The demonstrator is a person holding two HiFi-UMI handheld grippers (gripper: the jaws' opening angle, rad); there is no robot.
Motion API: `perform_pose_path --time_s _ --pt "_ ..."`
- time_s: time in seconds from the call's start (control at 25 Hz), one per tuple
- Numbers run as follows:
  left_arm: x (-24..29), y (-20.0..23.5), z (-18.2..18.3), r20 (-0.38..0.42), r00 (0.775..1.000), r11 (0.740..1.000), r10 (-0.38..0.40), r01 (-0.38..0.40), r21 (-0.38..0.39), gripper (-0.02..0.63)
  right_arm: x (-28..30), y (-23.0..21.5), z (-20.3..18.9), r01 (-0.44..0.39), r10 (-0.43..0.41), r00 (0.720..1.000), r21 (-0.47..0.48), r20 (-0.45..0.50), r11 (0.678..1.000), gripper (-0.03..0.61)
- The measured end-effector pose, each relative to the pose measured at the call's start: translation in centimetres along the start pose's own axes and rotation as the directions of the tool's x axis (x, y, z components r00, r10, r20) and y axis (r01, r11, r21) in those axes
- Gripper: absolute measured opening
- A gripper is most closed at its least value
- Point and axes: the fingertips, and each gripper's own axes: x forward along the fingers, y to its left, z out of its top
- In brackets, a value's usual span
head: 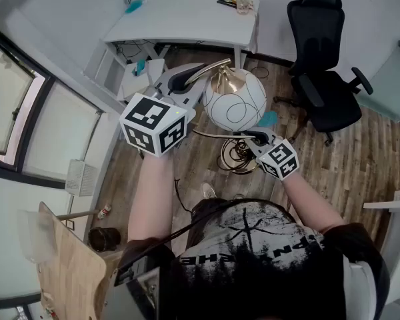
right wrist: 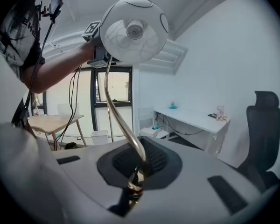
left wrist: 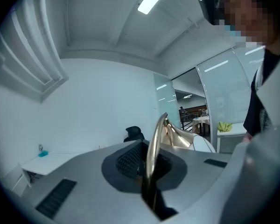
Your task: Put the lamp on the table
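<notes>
**Now both grippers clamped on the lamp, short of the table**

Firmly shut, the left gripper (head: 197, 73) has its jaws pressed on the curved brass stem (left wrist: 155, 141) just behind the brass cap of the shade. In the left gripper view the stem runs up between the ribbed pads and bends over toward that cap. The right gripper (head: 248, 137) is likewise closed on the same stem, lower down, where the thin rod (right wrist: 116, 111) meets a small brass fitting between its jaws. Between the two grippers hangs the lamp (head: 235, 100): a white globe shade with thin black lines, its coiled brass base (head: 235, 155) just below the right gripper. The lamp is held in the air over the wood floor (head: 360, 159). Farther off, against the wall, stands the white table (head: 187, 20), well apart from the lamp, with a few small items on its top. A black office chair (head: 323, 79) stands to the right of it.
</notes>
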Motion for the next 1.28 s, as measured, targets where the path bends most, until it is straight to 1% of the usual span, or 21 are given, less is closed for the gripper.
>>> perform_pose_path --time_s 0.12,0.36,0.76,1.04,1.28 --pt "0.2 -0.6 -0.3 -0.004 1.0 1.0 -0.004 0.004 -0.017 0.015 -0.8 0.1 -0.6 0.002 -0.002 1.0 0.006 -0.008 1.0 0.017" --pt "0.0 -0.9 -0.4 -0.011 1.0 1.0 0.011 -0.011 -0.015 0.015 -0.8 0.1 -0.8 0.002 -0.002 1.0 0.007 -0.007 1.0 0.017" --pt "-1.1 1.4 -1.1 -0.026 0.998 0.998 0.065 -0.066 -0.02 0.015 1.6 0.6 -0.3 -0.038 0.038 0.999 0.006 -0.01 0.999 0.017" --pt "-2.0 4.9 -2.1 -0.031 0.996 0.996 0.088 -0.089 -0.02 0.015 5.4 0.8 0.1 -0.056 0.056 0.998 0.003 -0.016 0.998 0.017" --pt "-1.6 9.6 -3.5 -0.034 0.996 0.996 0.077 -0.078 -0.033 0.015 9.9 -0.4 0.7 -0.059 0.059 0.998 0.013 -0.036 0.998 0.017"
